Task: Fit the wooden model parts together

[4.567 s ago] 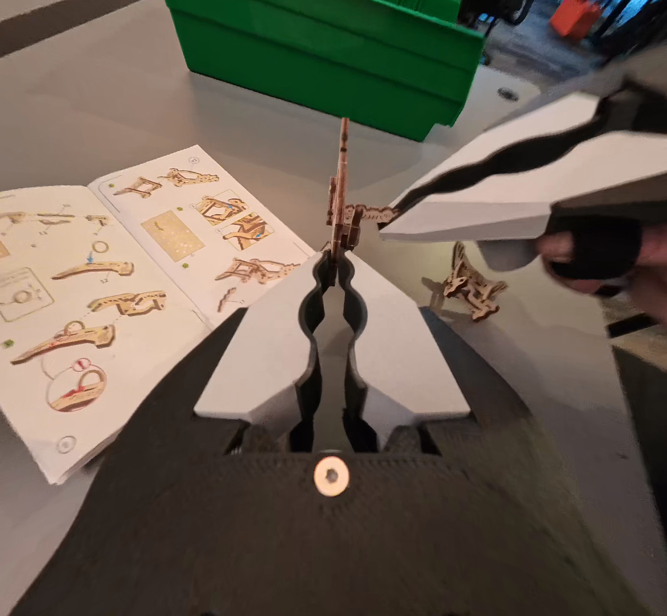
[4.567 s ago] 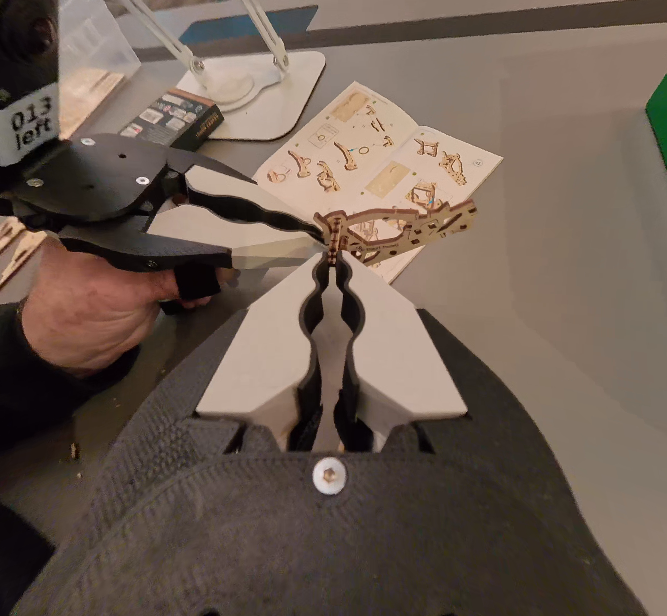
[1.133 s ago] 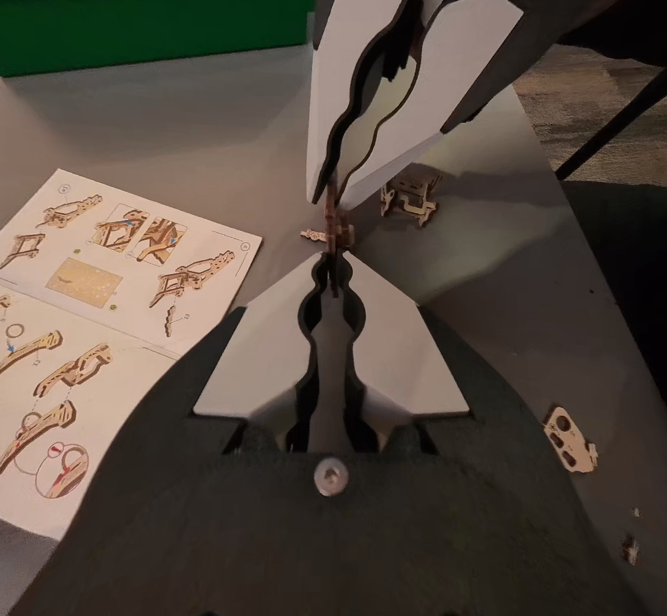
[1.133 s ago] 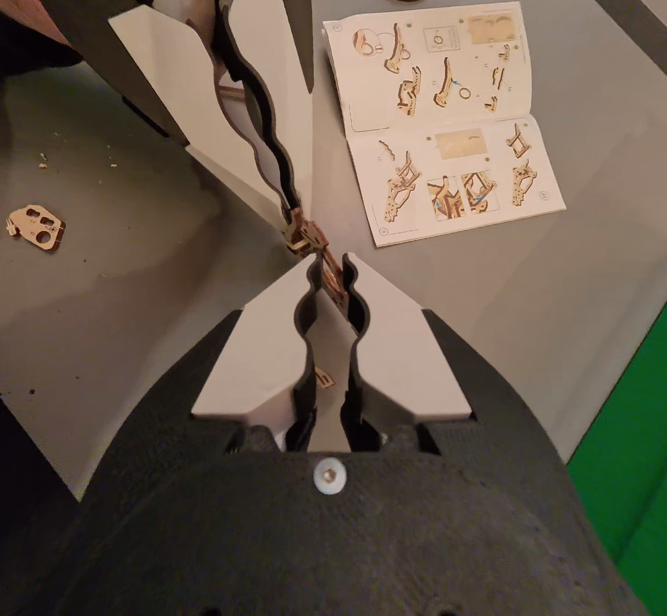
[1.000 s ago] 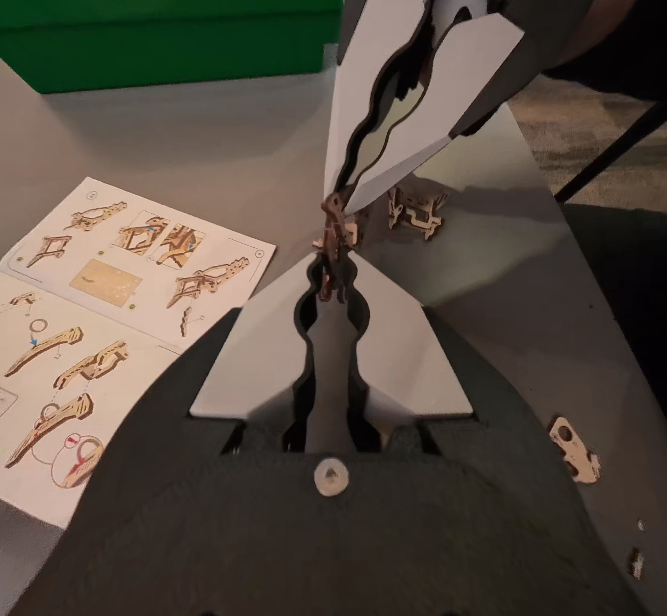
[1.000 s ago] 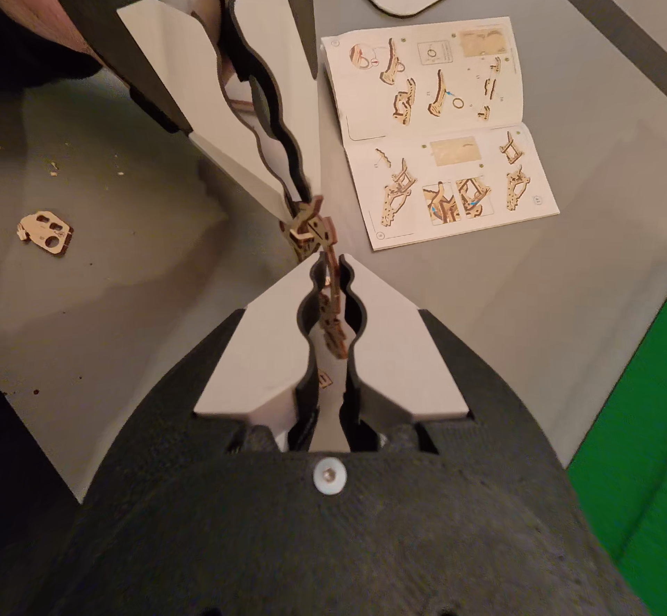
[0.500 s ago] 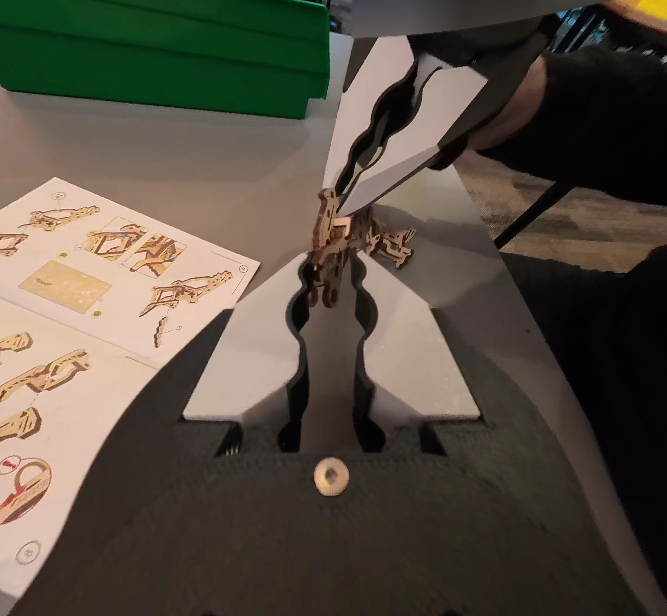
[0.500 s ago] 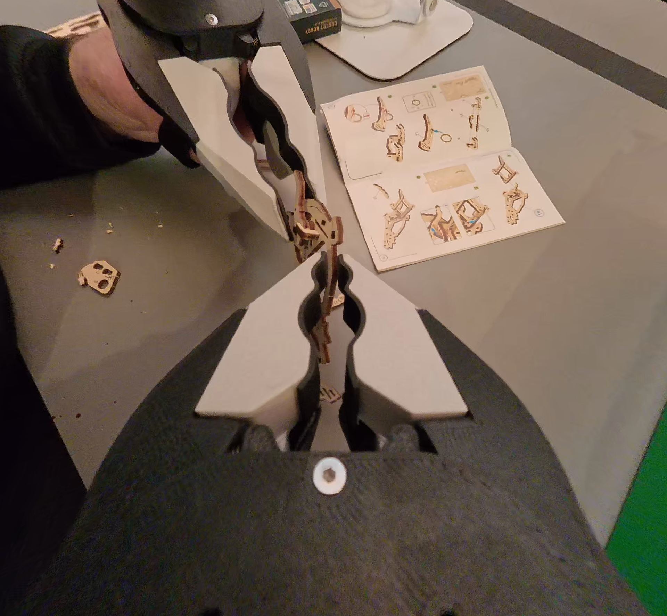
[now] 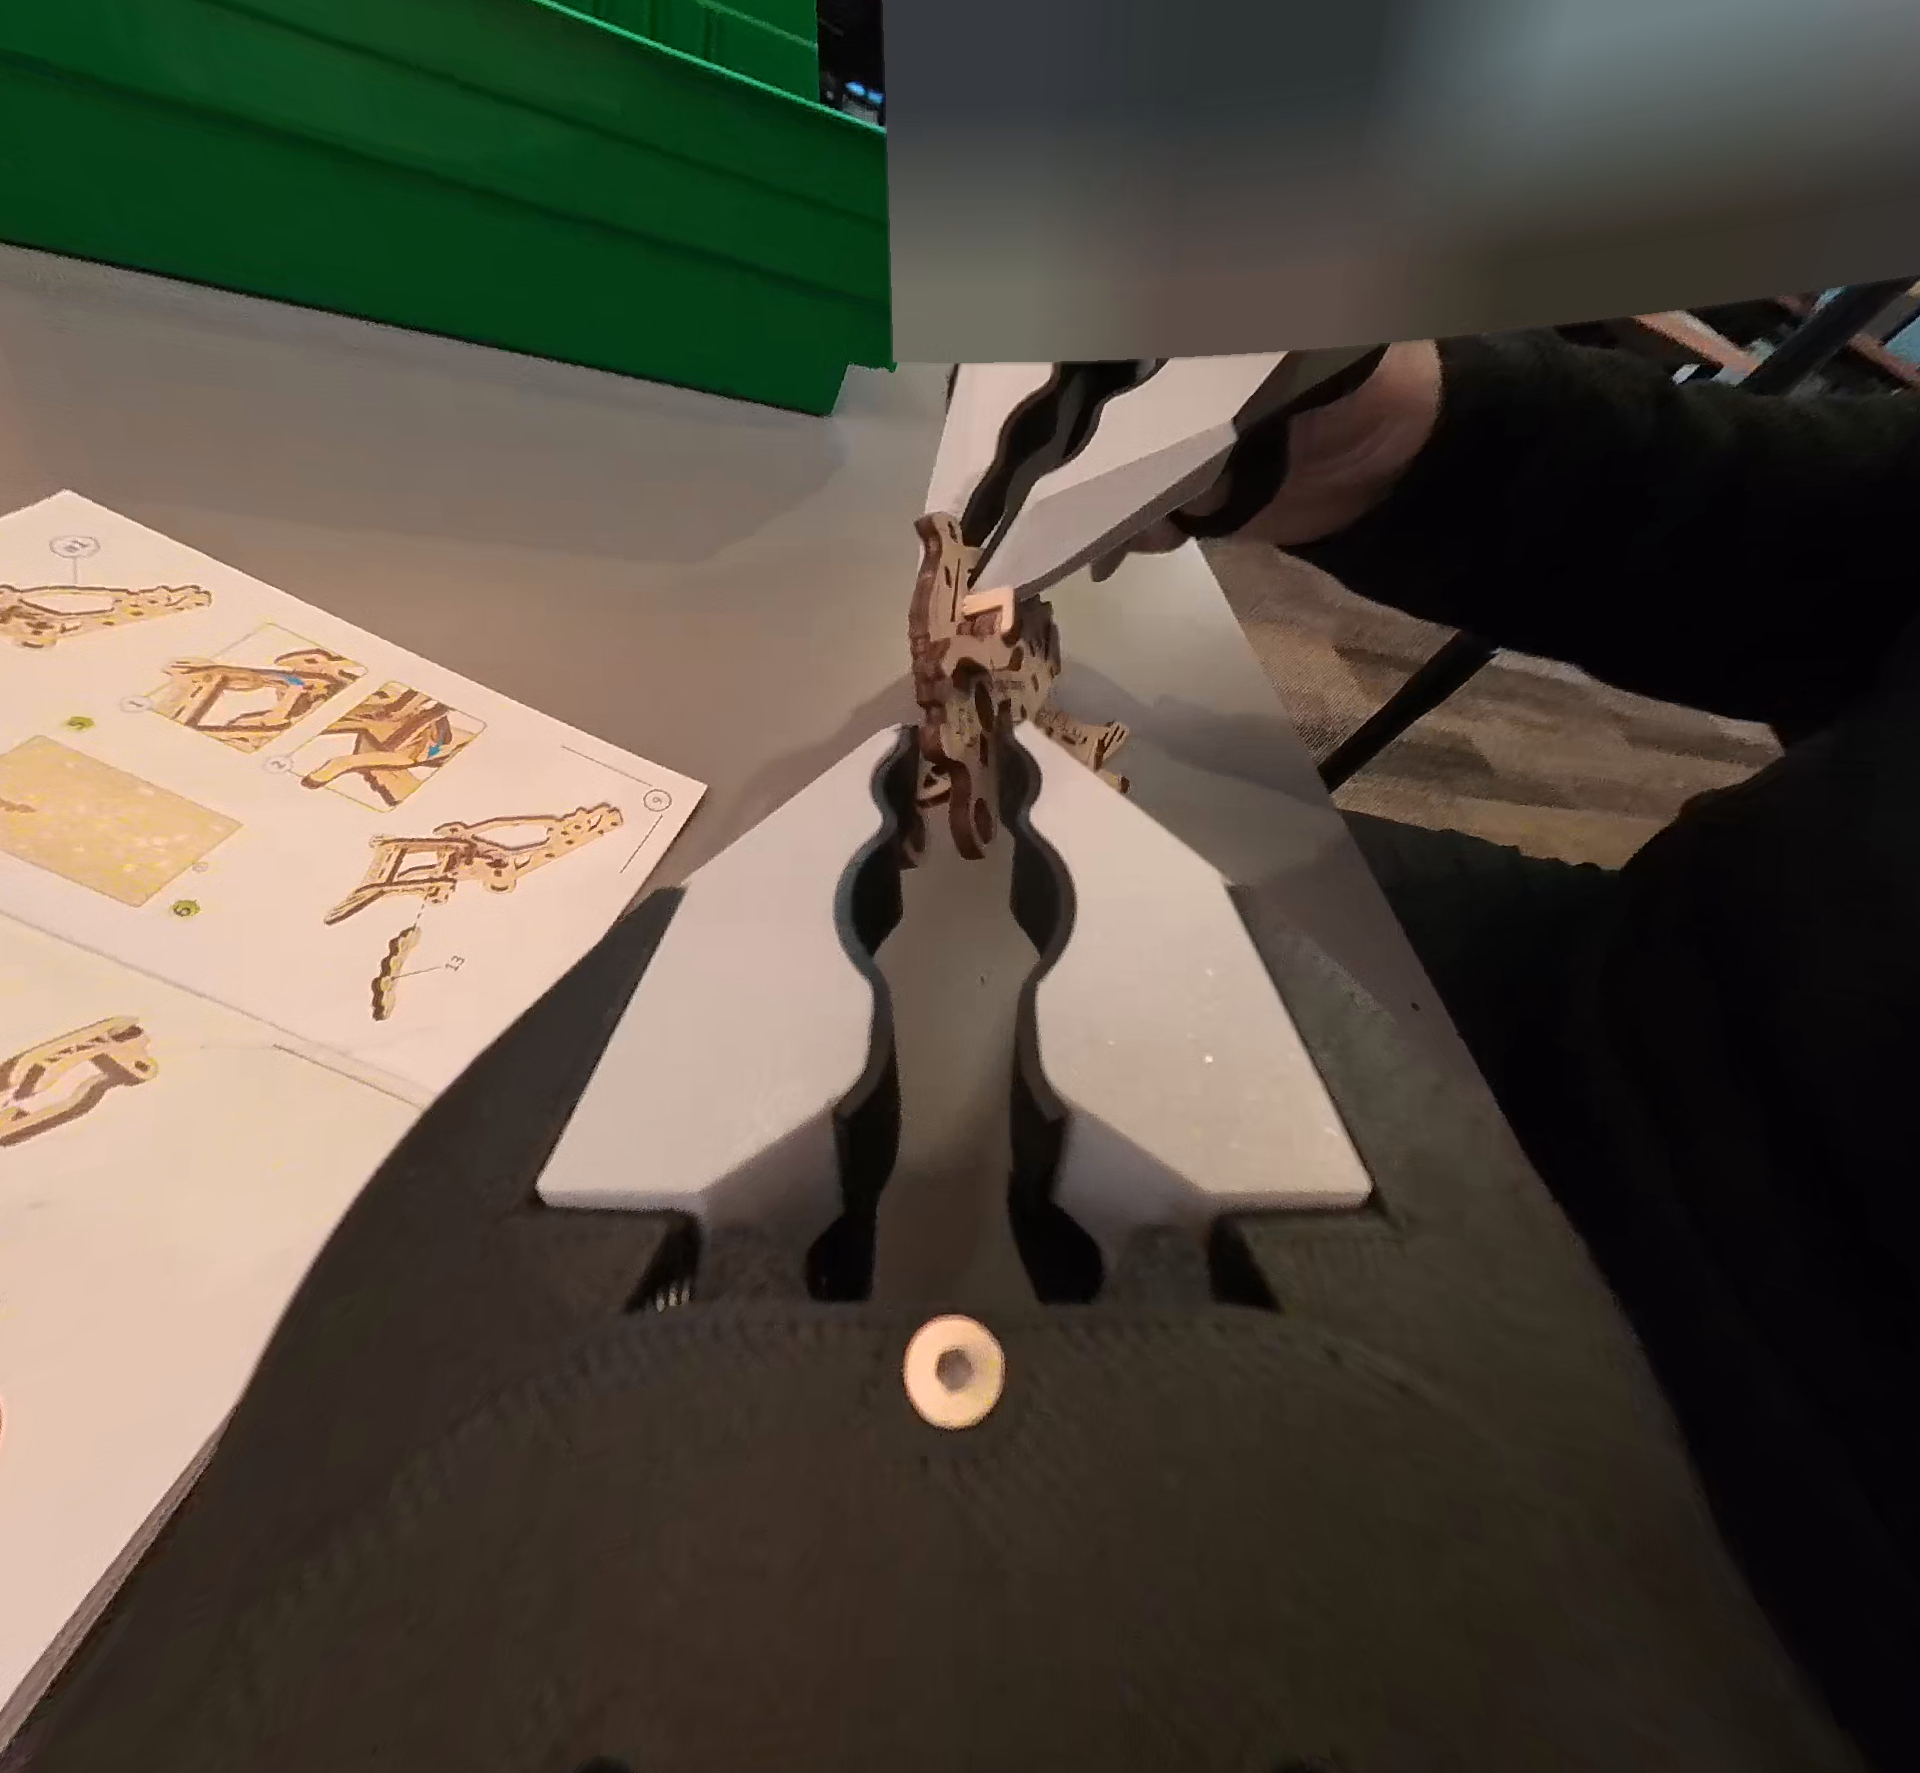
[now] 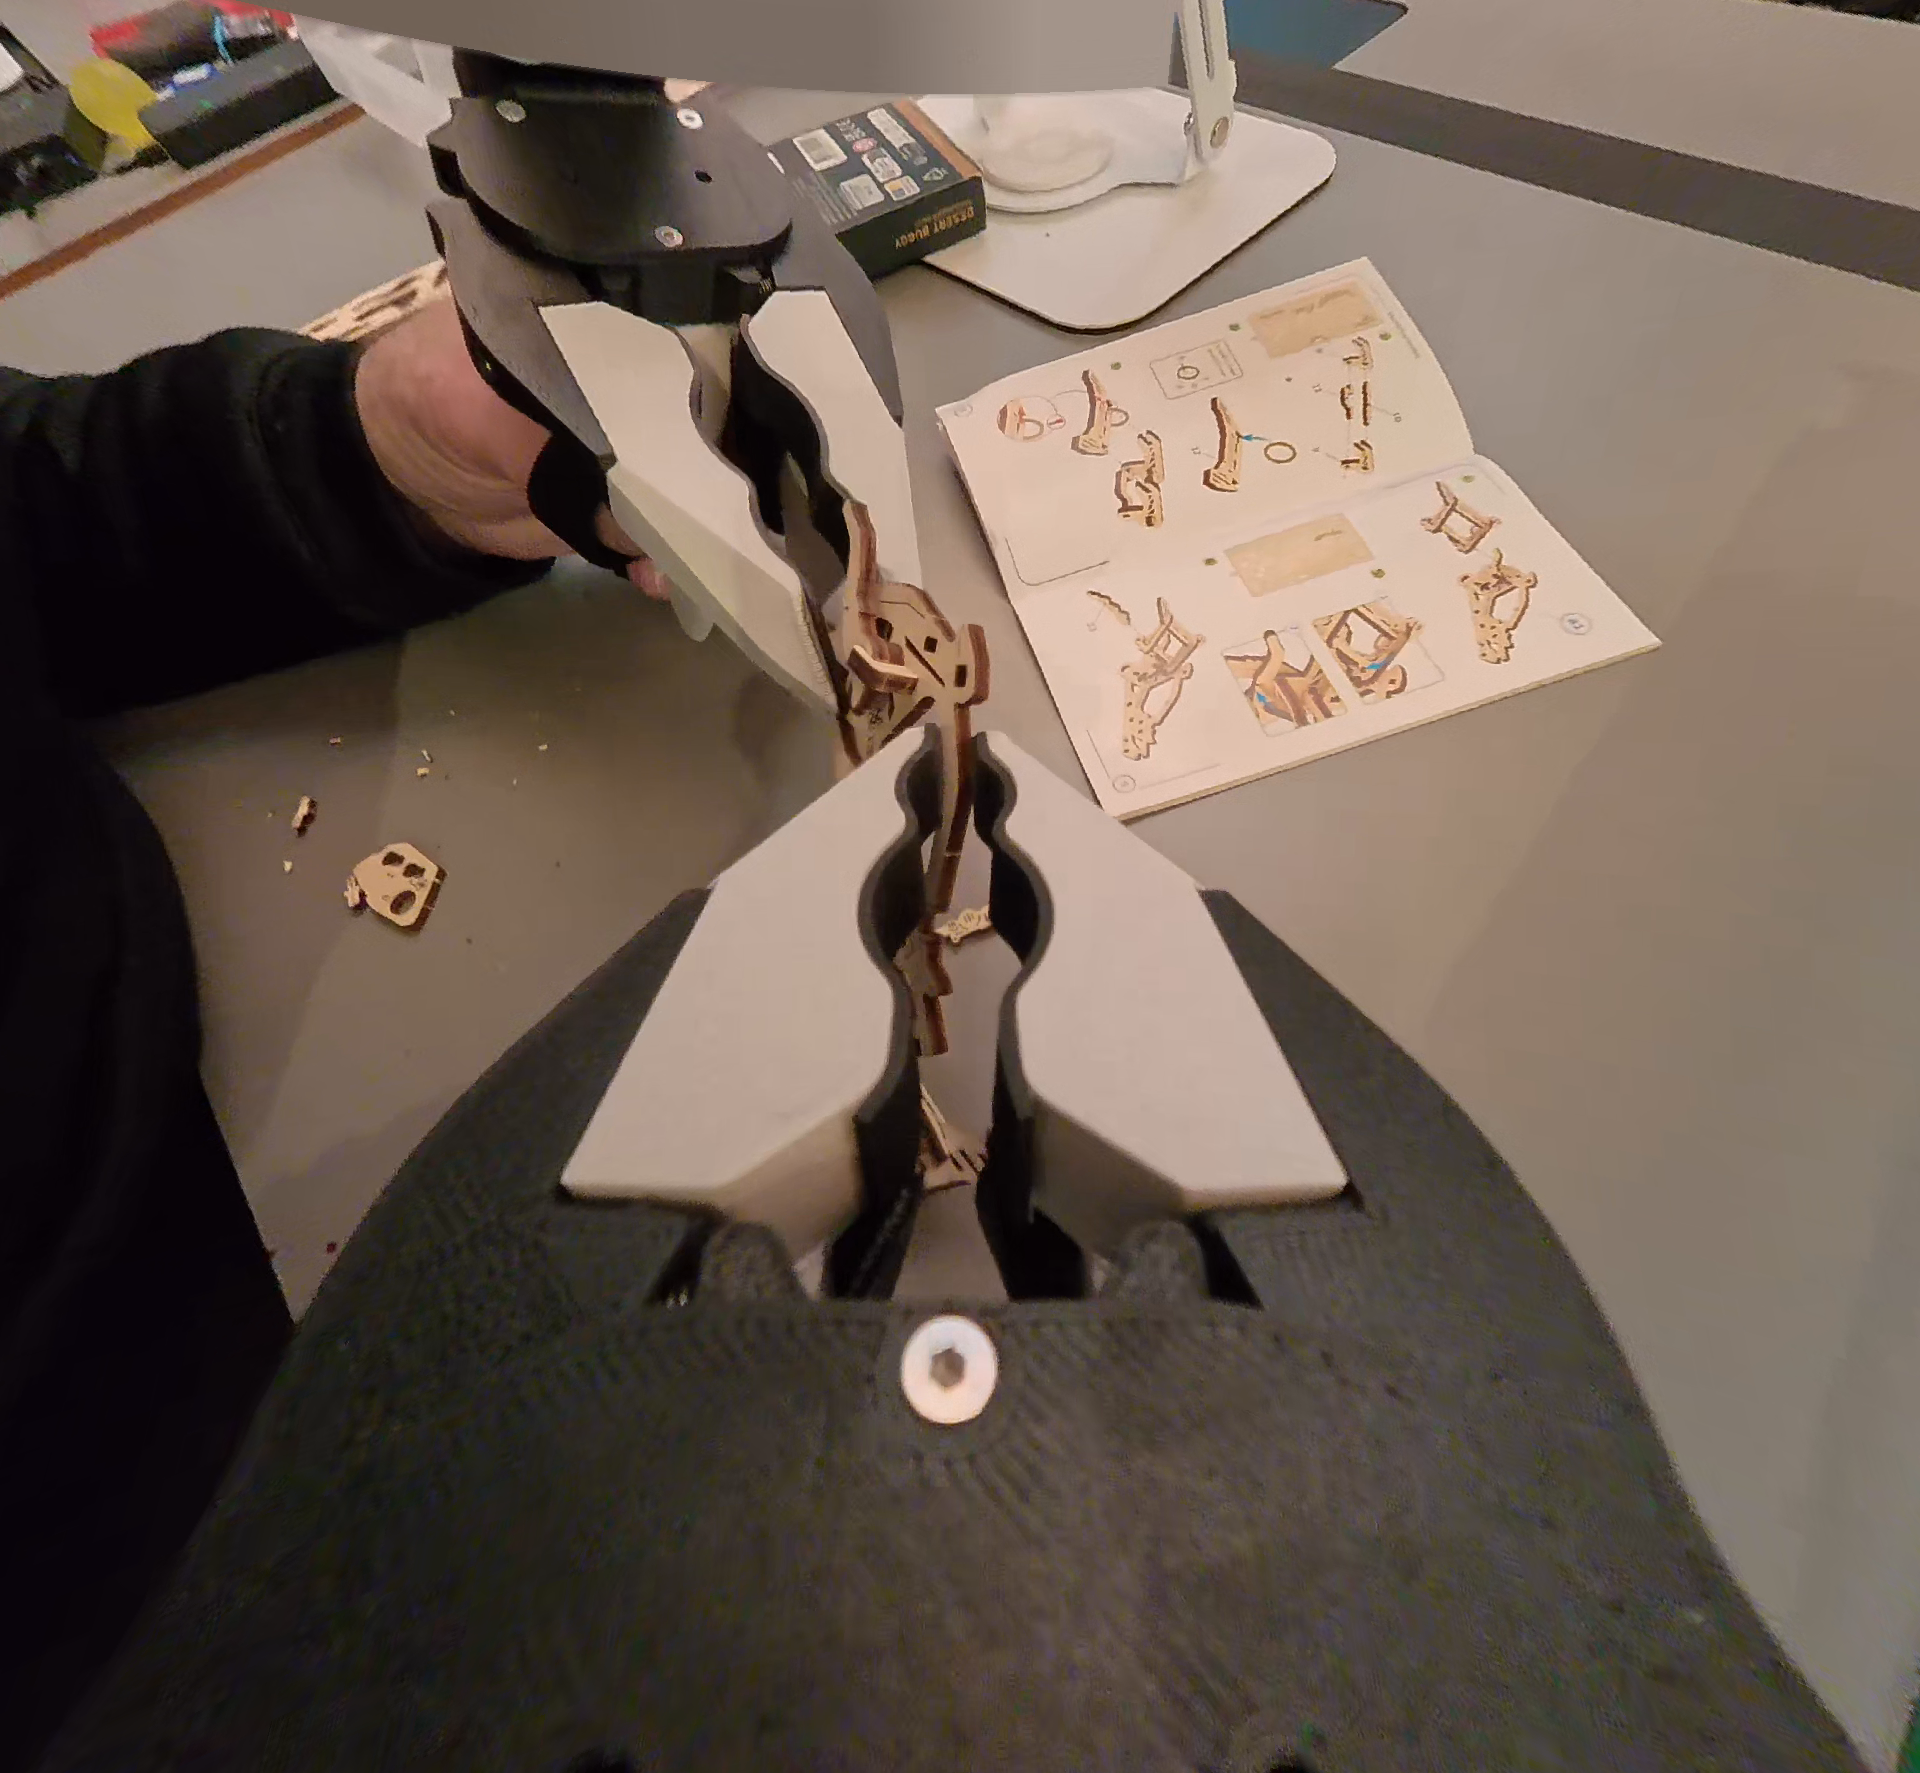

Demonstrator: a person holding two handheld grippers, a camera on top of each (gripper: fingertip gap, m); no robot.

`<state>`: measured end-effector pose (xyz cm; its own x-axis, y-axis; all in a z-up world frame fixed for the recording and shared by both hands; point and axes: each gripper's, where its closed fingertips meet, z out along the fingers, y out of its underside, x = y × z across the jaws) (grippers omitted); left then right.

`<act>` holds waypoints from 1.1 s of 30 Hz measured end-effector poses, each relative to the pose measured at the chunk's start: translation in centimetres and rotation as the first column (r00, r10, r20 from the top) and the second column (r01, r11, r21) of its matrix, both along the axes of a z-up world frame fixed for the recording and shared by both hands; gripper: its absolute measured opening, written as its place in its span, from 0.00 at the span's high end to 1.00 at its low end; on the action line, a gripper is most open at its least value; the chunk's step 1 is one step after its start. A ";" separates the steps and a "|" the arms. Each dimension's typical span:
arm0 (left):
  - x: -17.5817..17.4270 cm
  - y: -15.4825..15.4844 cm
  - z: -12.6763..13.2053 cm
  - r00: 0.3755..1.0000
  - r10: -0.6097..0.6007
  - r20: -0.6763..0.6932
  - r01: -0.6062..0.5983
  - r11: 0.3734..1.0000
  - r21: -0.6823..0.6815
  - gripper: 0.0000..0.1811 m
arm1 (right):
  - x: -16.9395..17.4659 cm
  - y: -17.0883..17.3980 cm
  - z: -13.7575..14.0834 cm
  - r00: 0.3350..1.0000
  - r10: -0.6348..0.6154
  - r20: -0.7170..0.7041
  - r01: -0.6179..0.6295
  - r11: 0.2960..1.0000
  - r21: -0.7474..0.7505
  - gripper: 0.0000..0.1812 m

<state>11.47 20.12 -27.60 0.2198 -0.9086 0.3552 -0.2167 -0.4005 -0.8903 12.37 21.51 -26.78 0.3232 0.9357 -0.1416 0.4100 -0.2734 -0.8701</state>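
Note:
A small wooden model assembly [image 9: 971, 684] of light laser-cut parts is held in the air between both grippers, above the grey table [image 9: 520, 497]. My left gripper [image 9: 958, 736] is shut on its thick lower part, jaws a little apart around it. My right gripper [image 10: 951, 757] is shut on a thin flat wooden part [image 10: 935, 975] that joins the assembly [image 10: 904, 643] and runs back between its fingers. The right gripper [image 9: 982, 554] comes in from the upper right in the left wrist view. The left gripper [image 10: 831, 674] comes in from the upper left in the right wrist view.
An open instruction booklet [image 10: 1299, 560] lies on the table, also in the left wrist view [image 9: 312, 788]. Green bins [image 9: 416, 113] stand behind. Another wooden sub-assembly [image 9: 1091, 736] sits beyond the grippers. A loose wooden piece [image 10: 395, 882], crumbs, a dark box [image 10: 883, 185] and a white lamp base [image 10: 1122, 206] are around. Less than 4 cm separates the two grippers' tips. My left gripper's tips are some 15 cm from the loose wooden piece [image 10: 395, 882].
Both grippers have tilted up from pointing down at the table to a flatter angle. The assembly has turned between them, and my left jaws have spread slightly around a thicker part of it.

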 end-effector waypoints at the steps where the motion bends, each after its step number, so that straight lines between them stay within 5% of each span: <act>1: 0.0 0.0 0.1 1.000 -0.001 0.012 0.001 1.000 -0.008 0.93 | 0.0 0.0 0.1 1.000 -0.003 -0.009 0.003 1.000 -0.008 0.99; 16: 0.3 -0.4 0.5 0.997 -0.025 0.073 0.028 0.998 -0.054 0.95 | -0.3 0.6 0.6 0.997 -0.041 -0.061 0.039 0.998 -0.043 0.98; 33: -0.1 0.0 0.5 0.995 -0.005 0.096 0.013 0.996 -0.090 0.95 | 0.9 1.7 1.4 0.991 -0.115 -0.072 0.112 0.993 -0.043 0.85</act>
<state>11.38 20.14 -27.09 0.1726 -0.8737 0.4549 -0.1359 -0.4785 -0.8675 13.22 23.19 -25.38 0.4146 0.8868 -0.2042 0.3092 -0.3483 -0.8849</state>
